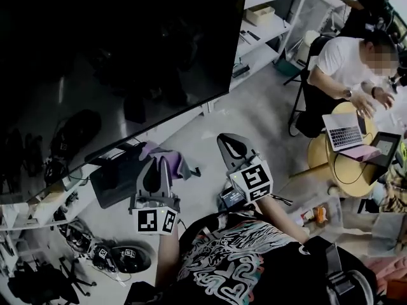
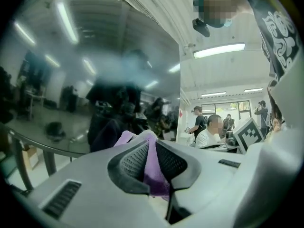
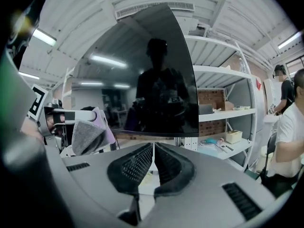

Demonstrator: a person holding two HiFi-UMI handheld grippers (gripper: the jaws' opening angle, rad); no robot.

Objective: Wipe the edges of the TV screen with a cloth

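Office, TV screen [image 1: 127,49], left tongs [image 2: 151,144] pinching purple cloth [image 2: 156,177], right tongs [image 3: 153,147] closed

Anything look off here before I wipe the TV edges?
Nothing stands out. The cloth is clamped in the left gripper, the right gripper is shut and empty, and the TV looks intact.

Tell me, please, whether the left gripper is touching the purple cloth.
Touching. In the left gripper view the left gripper has its jaws shut on the purple cloth, which sticks out past their tips.
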